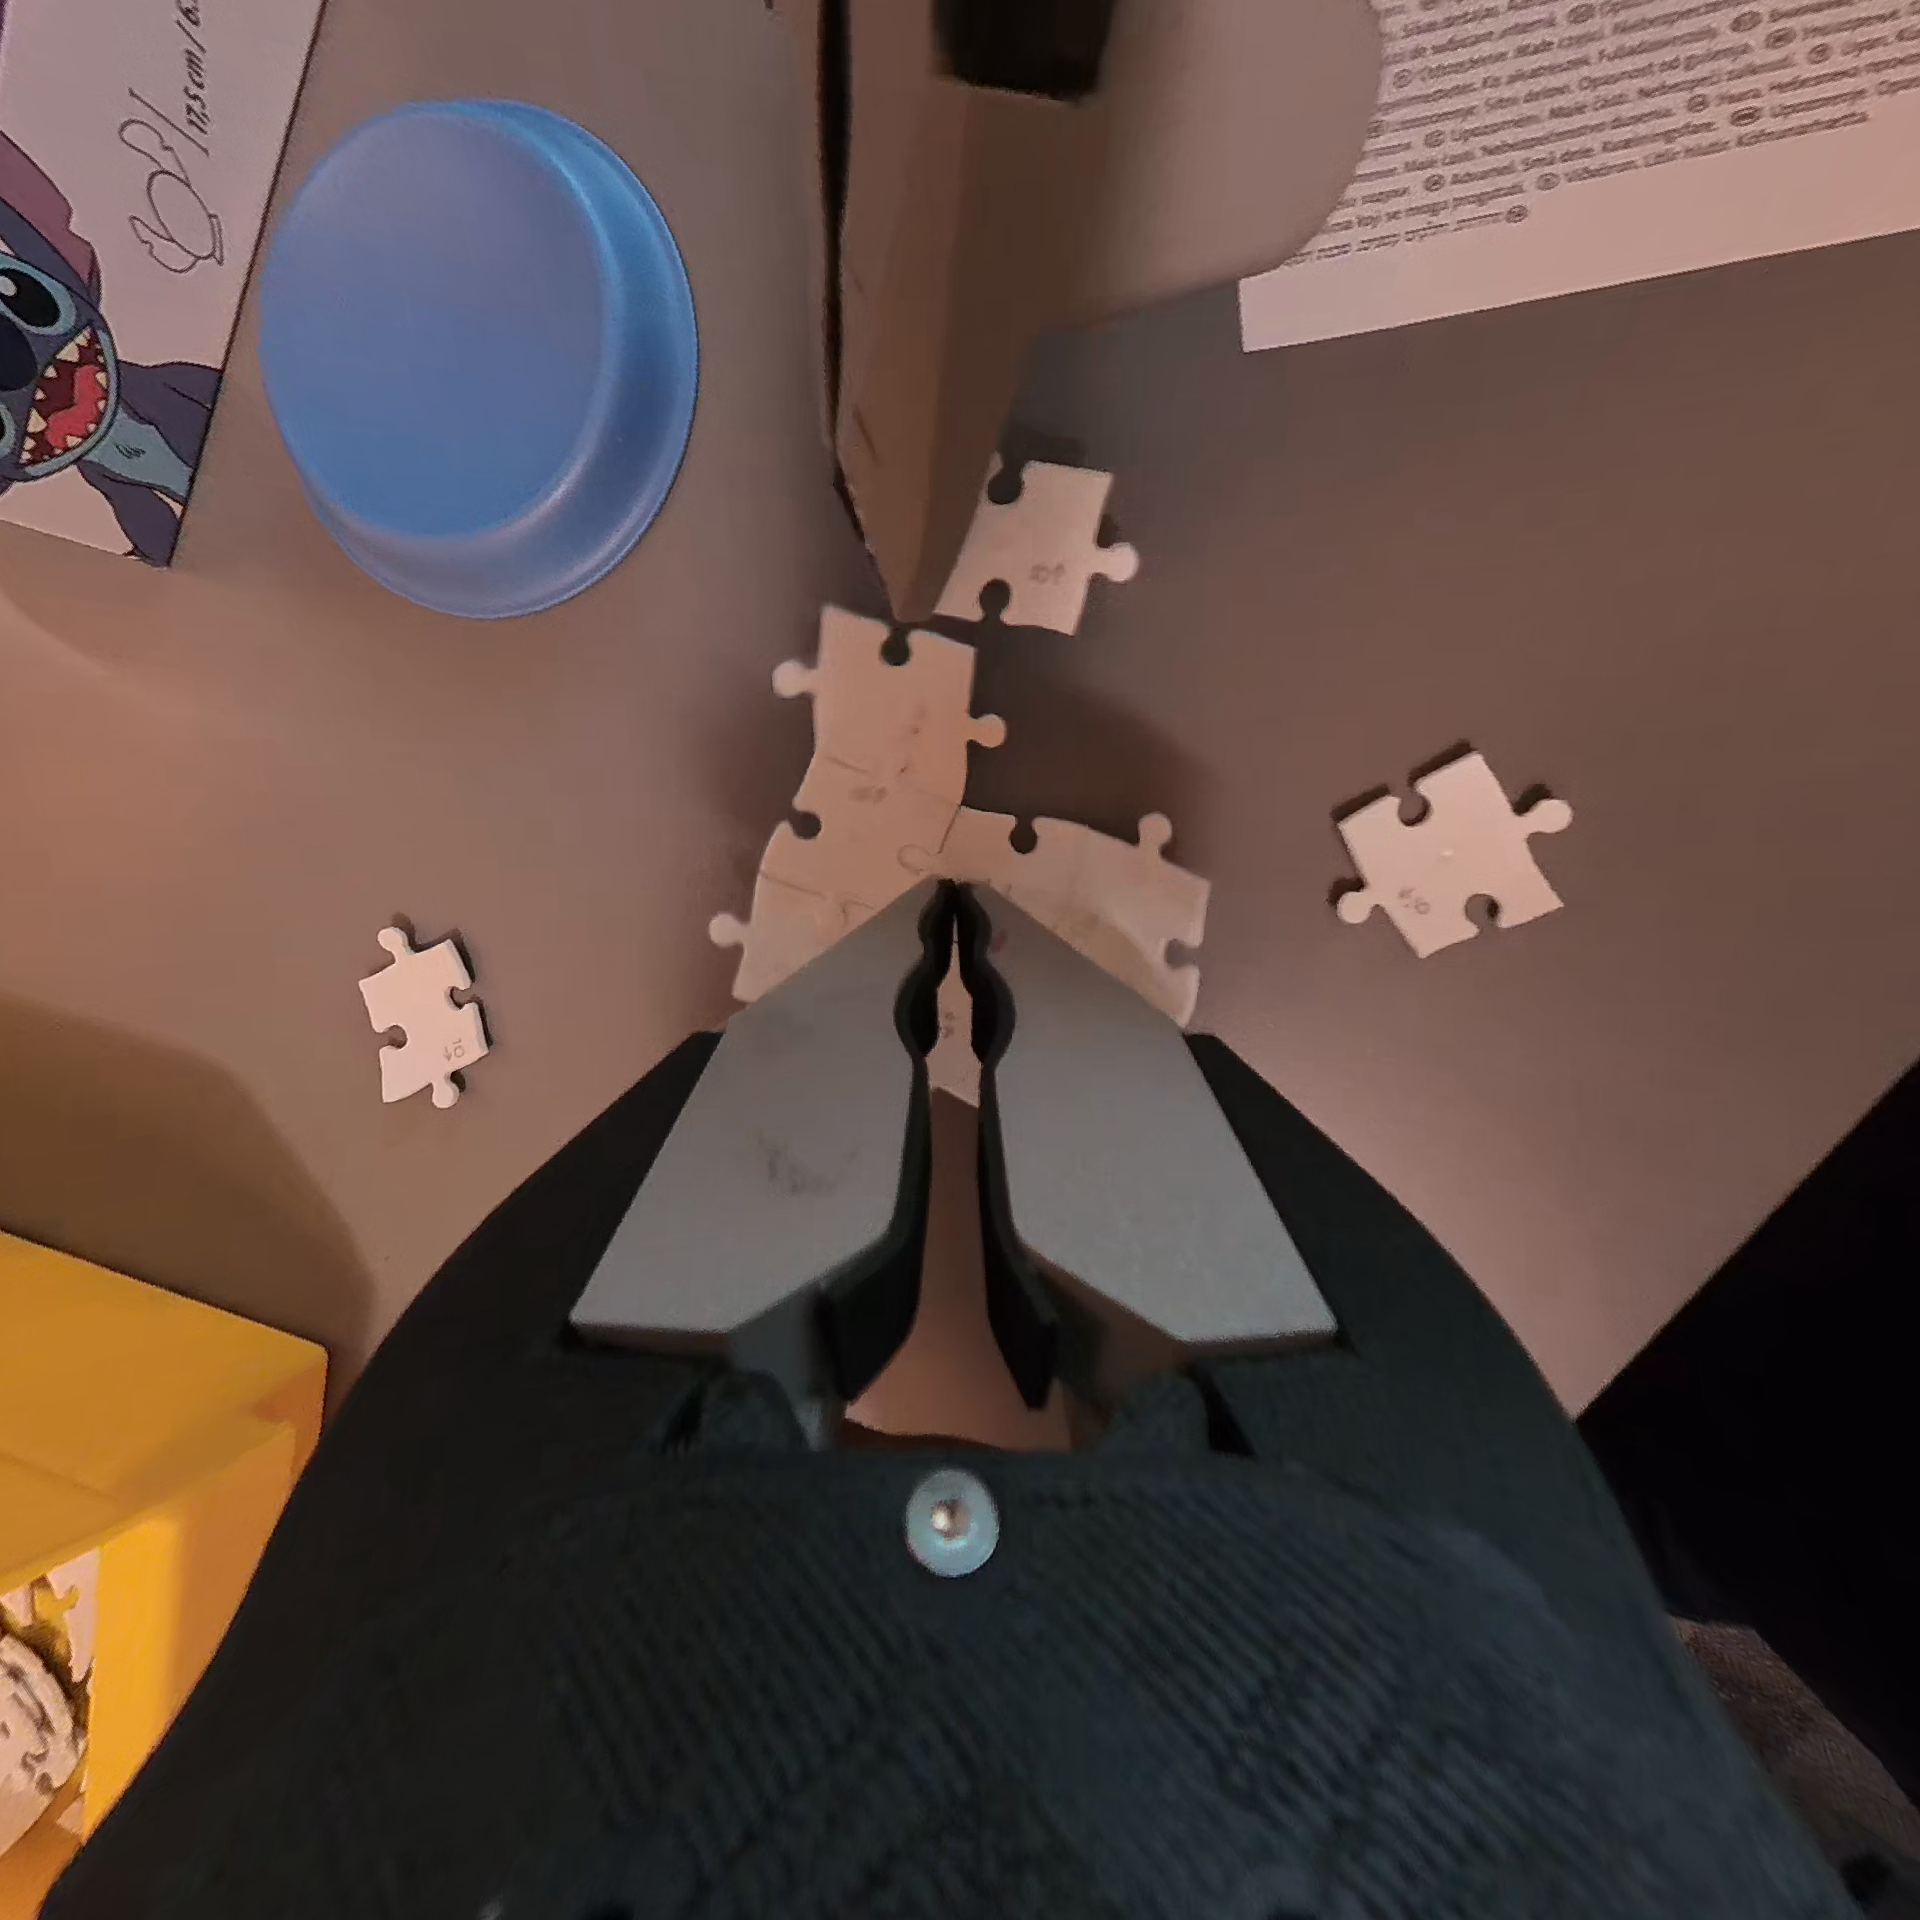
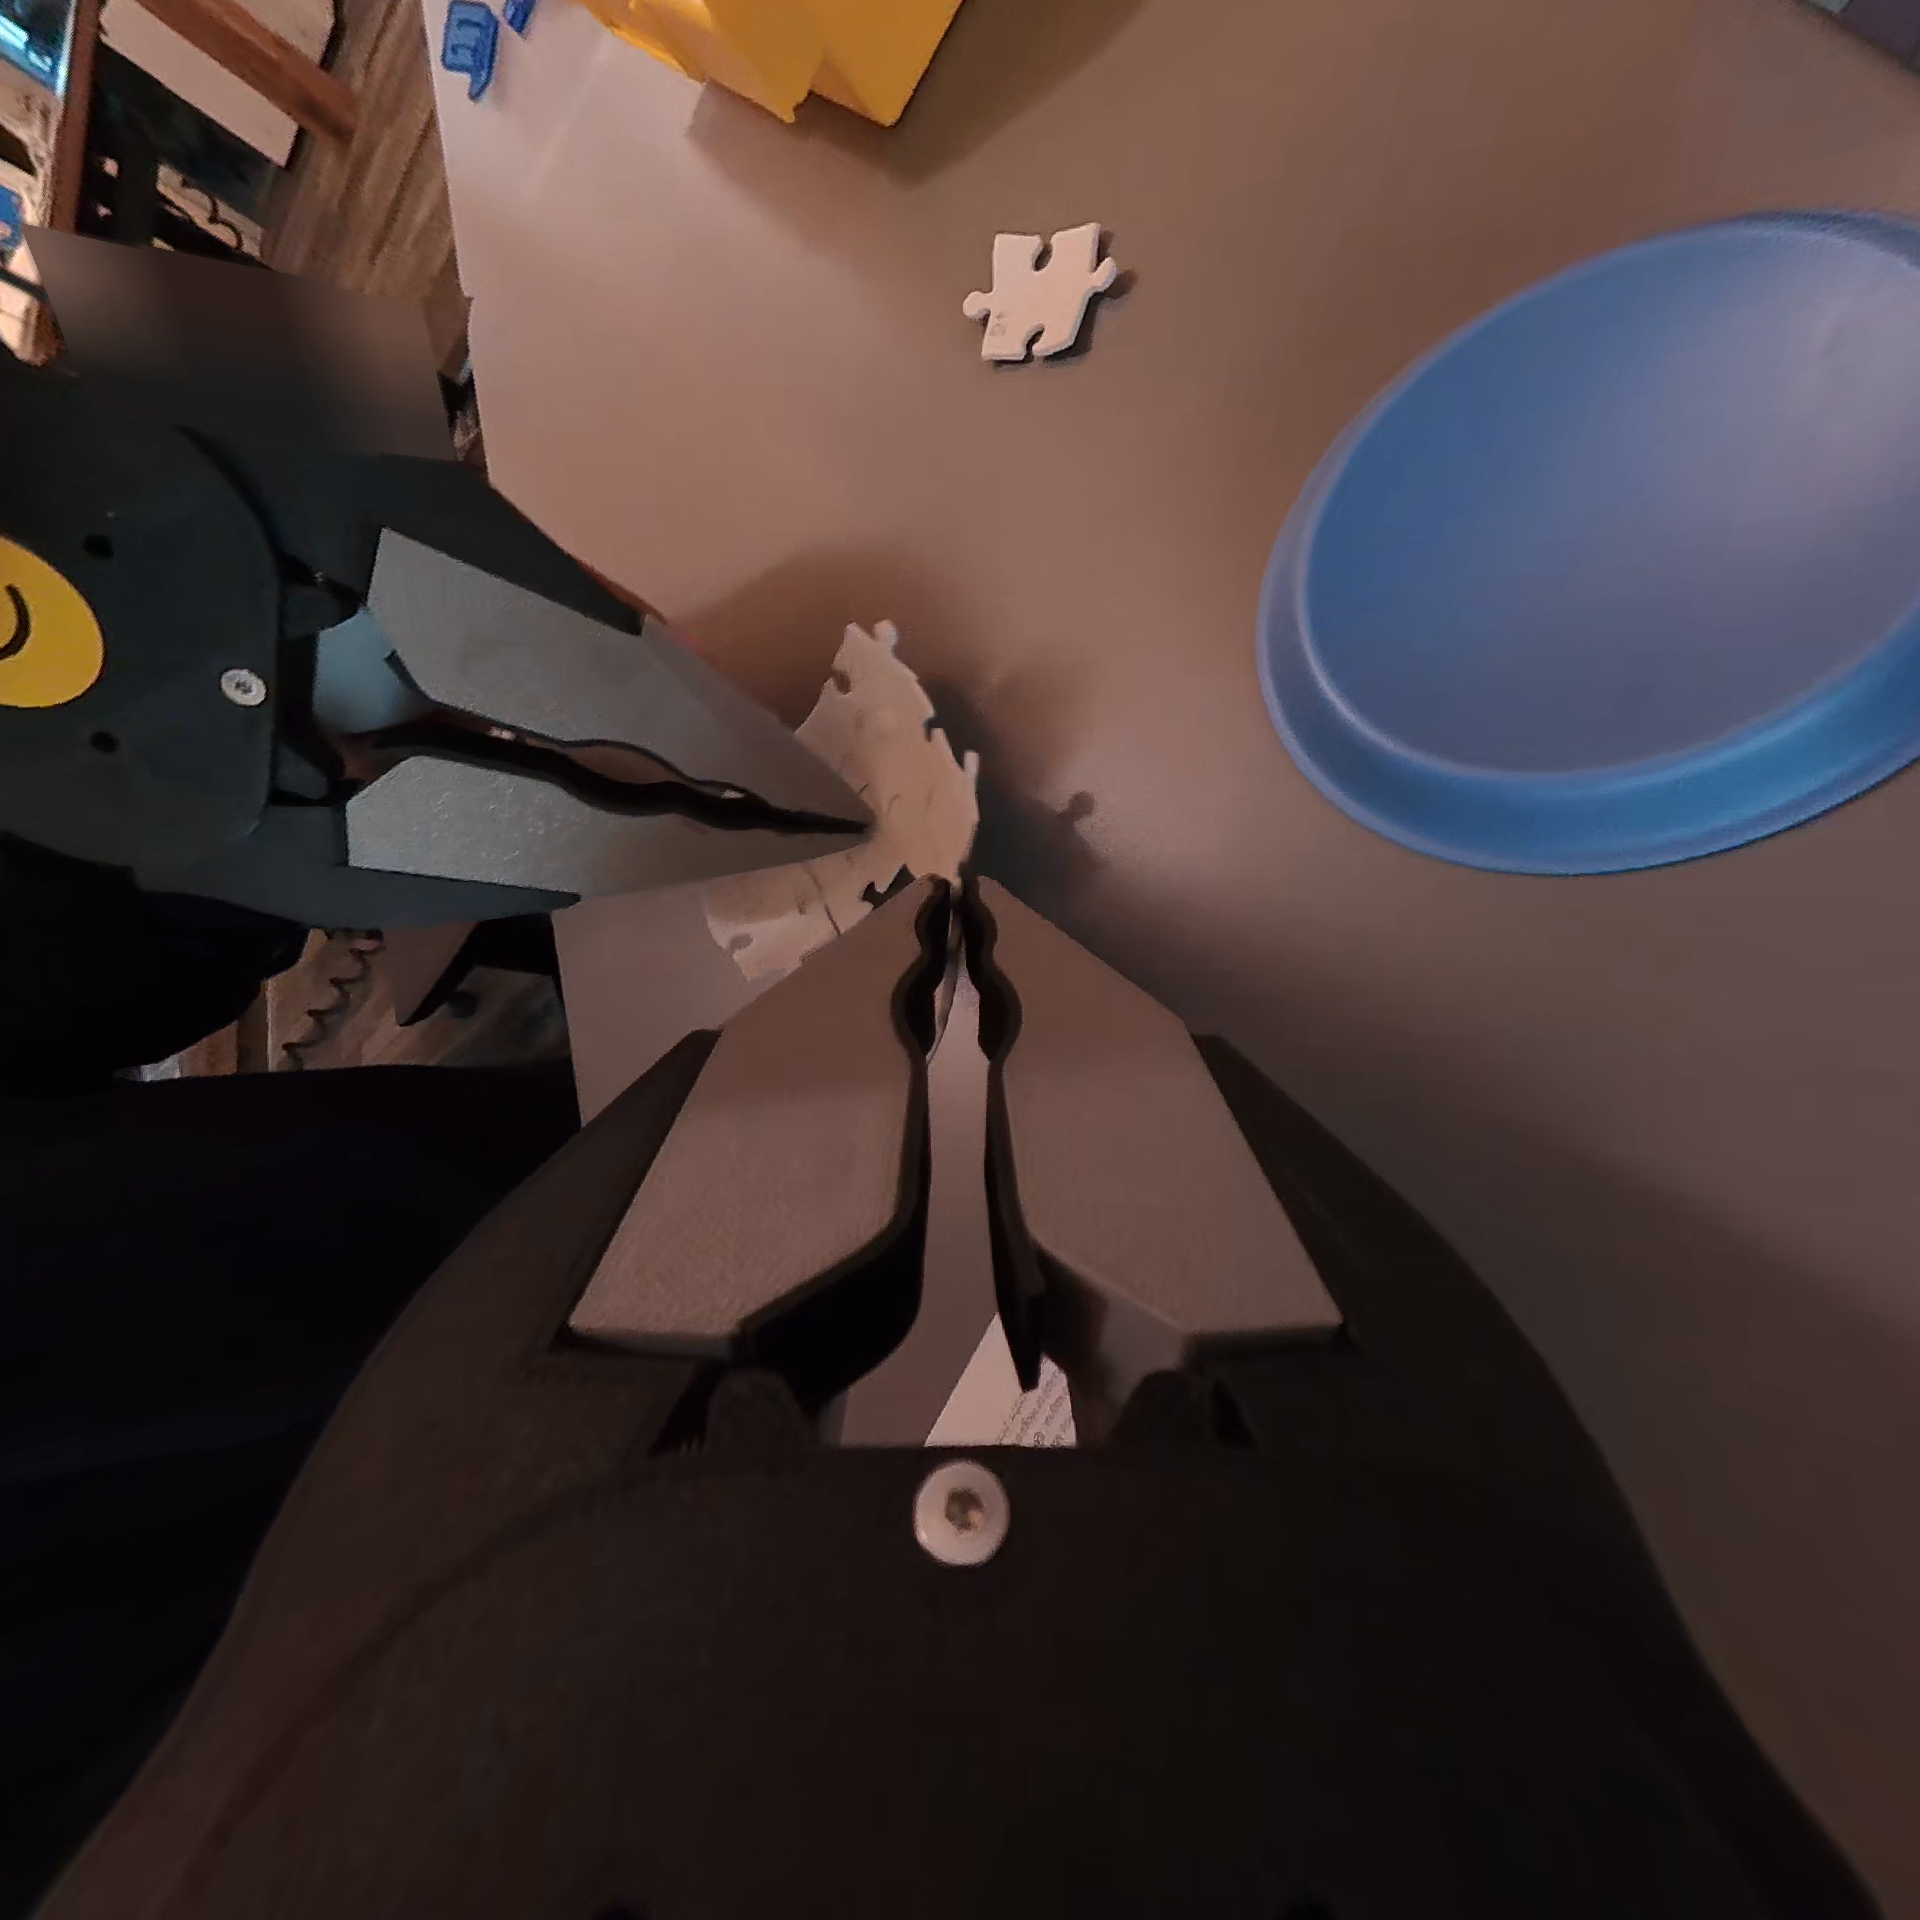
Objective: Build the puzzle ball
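Observation:
A curved strip of several joined white puzzle pieces (image 1: 894,727) is held above the grey table (image 1: 1558,623). My left gripper (image 1: 948,891) is shut on its near end, and white shows between the fingers. My right gripper (image 1: 902,613) comes in from the far side and its shut tips pinch the strip's far end. In the right wrist view my right gripper (image 2: 951,891) is shut on the strip (image 2: 914,769), and the left gripper (image 2: 862,826) grips it from the left. Three loose white pieces lie face down: one (image 1: 1039,545) behind the strip, one (image 1: 1449,852) to the right, one (image 1: 426,1013) to the left.
A round blue dish (image 1: 473,353) lies upside down at the far left; it also shows in the right wrist view (image 2: 1600,540). A yellow box (image 1: 135,1455) stands near left. A printed sheet (image 1: 1558,156) lies far right and a cartoon picture card (image 1: 62,312) far left. The gap from one gripper's tips to the other's is roughly 5 cm.

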